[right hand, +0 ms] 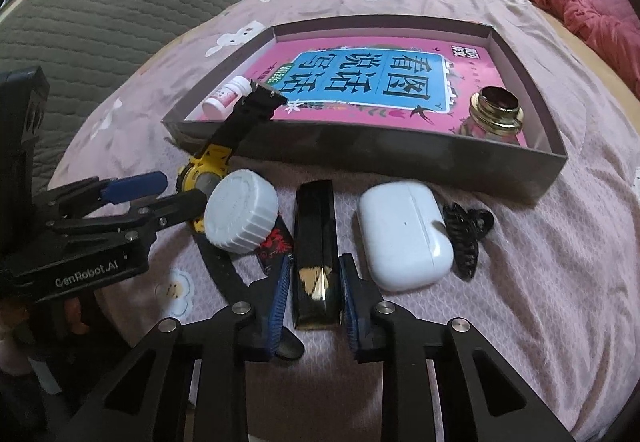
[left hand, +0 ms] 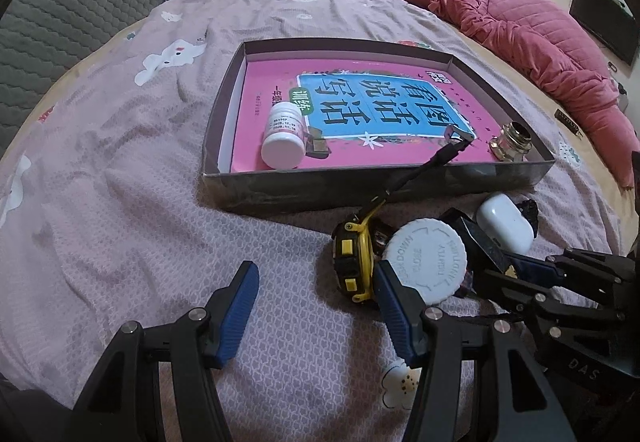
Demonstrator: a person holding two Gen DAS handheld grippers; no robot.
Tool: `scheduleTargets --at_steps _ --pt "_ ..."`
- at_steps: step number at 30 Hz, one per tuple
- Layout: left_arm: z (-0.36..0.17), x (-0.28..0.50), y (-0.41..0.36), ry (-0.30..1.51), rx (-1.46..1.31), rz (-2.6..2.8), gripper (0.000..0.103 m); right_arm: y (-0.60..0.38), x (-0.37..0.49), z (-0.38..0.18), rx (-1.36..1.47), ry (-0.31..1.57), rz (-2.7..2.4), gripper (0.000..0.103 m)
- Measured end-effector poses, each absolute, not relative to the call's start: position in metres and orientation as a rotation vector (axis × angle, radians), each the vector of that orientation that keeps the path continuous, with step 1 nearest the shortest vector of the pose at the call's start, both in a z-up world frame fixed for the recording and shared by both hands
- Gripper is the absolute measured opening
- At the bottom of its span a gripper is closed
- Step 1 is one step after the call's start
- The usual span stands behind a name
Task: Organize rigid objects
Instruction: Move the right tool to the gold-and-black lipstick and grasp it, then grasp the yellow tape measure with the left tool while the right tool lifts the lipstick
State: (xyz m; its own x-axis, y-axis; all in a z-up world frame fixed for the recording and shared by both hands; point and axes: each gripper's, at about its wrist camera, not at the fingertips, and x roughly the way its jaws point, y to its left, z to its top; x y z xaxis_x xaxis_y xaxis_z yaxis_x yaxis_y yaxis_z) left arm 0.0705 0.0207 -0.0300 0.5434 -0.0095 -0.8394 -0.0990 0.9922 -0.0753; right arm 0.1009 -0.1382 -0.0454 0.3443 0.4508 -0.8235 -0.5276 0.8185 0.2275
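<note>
While our right gripper (right hand: 314, 296) has its fingers drawn in on both sides of the black bar (right hand: 314, 242), pads at or nearly at its glossy flanks, we can't tell if they truly press yet, so risk no. 1 is a slip: the bar is smooth, long, and gripped at its near end only, so on lift the far end may droop or swing out btw the fingers. Just left of those fingers lies a red-printed black card (right hand: 276, 242), partly under the white cap (right hand: 242, 216); a low finger could snag it. Just right sits the white earbud case (right hand: 404, 238), w/ a black hair clip (right hand: 466, 238) beyond, both near enough to get nudged. Our left gripper (left hand: 316, 306) has its fingers apart and empty, the right-hand one beside the yellow watch (left hand: 354, 260) and the cap, whose strap leans on the box wall (left hand: 380, 182); bumping it may drag things. The box on the bed is ahead of both grippers, holding a pink book (right hand: 380, 82), pill bottle (left hand: 284, 140) and glass jar (right hand: 496, 116).
</note>
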Motion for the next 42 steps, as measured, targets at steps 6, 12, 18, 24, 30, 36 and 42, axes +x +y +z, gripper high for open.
scheduleTargets --at_steps 6,12,18,24,30,36,42 --pt "-0.034 0.076 0.021 1.001 -0.124 0.047 0.059 -0.133 0.108 -0.049 -0.105 1.03 0.623 0.022" --pt "-0.037 0.081 0.021 1.006 -0.13 0.041 0.059 -0.121 0.108 -0.052 -0.197 1.001 0.609 0.021" --pt "-0.042 0.085 0.024 1.008 -0.152 0.039 0.059 -0.116 0.113 -0.055 -0.227 0.984 0.604 0.021" --pt "-0.043 0.086 0.026 1.001 -0.164 0.02 0.05 -0.116 0.114 -0.054 -0.216 0.981 0.616 0.022" --pt "-0.041 0.087 0.018 1.001 -0.16 -0.043 0.024 -0.121 0.116 -0.052 -0.164 0.995 0.627 0.022" --pt "-0.038 0.084 0.017 0.992 -0.173 -0.057 0.02 -0.124 0.113 -0.049 -0.136 0.998 0.642 0.022" --pt "-0.035 0.082 0.019 0.979 -0.201 -0.072 0.018 -0.128 0.11 -0.046 -0.123 0.981 0.644 0.022"
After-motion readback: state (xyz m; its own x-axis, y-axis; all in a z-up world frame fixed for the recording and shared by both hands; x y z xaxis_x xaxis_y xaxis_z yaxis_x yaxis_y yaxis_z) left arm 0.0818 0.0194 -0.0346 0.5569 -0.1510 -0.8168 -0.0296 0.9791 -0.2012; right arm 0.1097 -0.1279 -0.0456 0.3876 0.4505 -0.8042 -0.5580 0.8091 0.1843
